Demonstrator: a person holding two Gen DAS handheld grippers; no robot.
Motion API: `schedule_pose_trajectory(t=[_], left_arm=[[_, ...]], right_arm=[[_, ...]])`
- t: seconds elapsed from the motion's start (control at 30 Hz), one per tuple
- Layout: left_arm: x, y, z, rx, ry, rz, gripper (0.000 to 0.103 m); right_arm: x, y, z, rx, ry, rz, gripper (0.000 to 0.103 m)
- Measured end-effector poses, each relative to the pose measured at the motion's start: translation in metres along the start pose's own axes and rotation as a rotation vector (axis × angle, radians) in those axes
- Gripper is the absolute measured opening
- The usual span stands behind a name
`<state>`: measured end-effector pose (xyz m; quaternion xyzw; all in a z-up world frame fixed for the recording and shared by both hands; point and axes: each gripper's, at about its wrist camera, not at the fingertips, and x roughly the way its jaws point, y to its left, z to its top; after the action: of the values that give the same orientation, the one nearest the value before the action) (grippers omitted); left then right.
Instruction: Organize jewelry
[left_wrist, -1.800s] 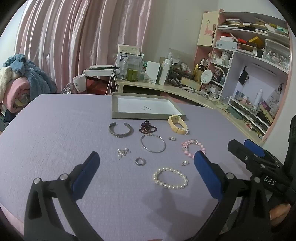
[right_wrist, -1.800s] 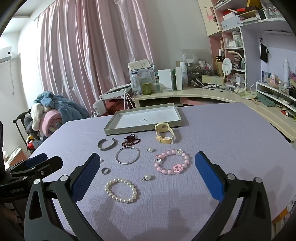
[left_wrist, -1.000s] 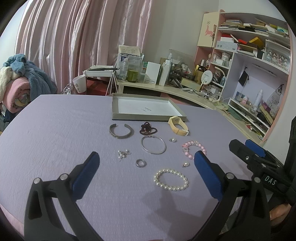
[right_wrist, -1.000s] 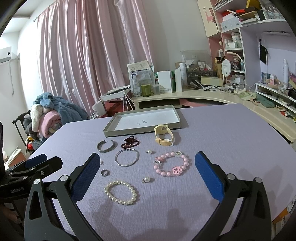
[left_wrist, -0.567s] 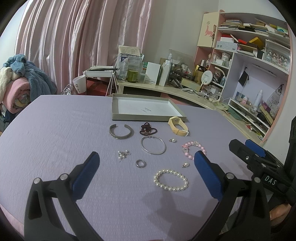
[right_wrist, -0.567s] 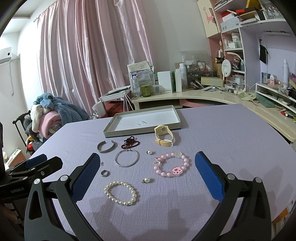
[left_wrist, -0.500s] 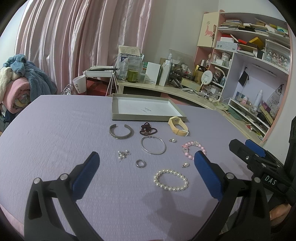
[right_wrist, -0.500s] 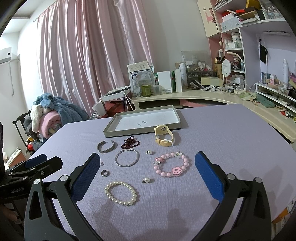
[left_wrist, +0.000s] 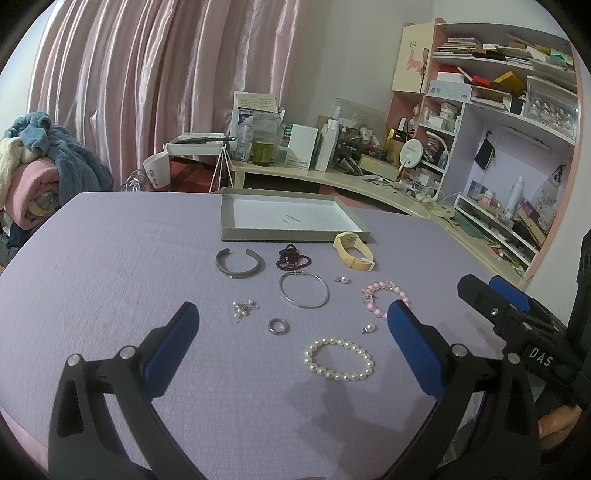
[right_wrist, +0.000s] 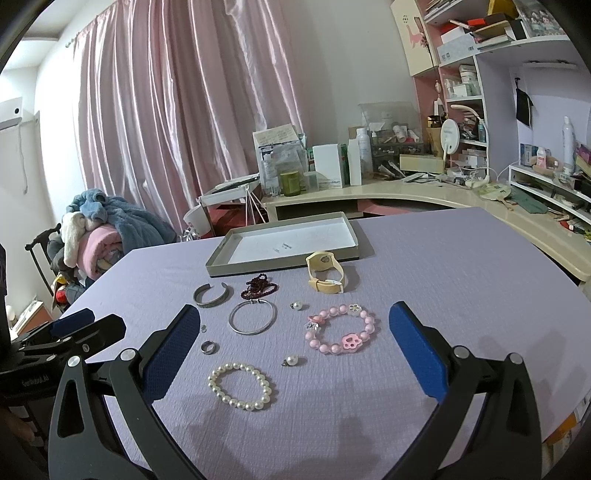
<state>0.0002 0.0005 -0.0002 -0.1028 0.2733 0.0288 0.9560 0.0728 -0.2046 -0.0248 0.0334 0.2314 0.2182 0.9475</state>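
On the lavender tabletop (right_wrist: 461, 280) jewelry is lying loose in front of a shallow grey tray (right_wrist: 221, 254): silver cuff (right_wrist: 211, 295), dark bead strand (right_wrist: 259, 286), thin bangle (right_wrist: 252, 317), yellow watch (right_wrist: 325, 275), pink bead bracelet (right_wrist: 338, 334), pearl bracelet (right_wrist: 240, 386), small ring (right_wrist: 209, 347) and pearl earrings. Left tool (left_wrist: 291, 341) and right tool (right_wrist: 291, 341) are both hovering near the tabletop's close edge, fingers spread wide apart, gripping nothing, the pearl bracelet lying between them.
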Motion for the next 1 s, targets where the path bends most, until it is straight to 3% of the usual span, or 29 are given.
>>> schedule_pose_trajectory(t=[1.0], left_arm=[[-0.0015, 0.0053, 0.0049, 0.000, 0.007, 0.008, 0.101]], right_arm=[[0.0062, -0.0039, 0.0027, 0.014, 0.010, -0.004, 0.102]])
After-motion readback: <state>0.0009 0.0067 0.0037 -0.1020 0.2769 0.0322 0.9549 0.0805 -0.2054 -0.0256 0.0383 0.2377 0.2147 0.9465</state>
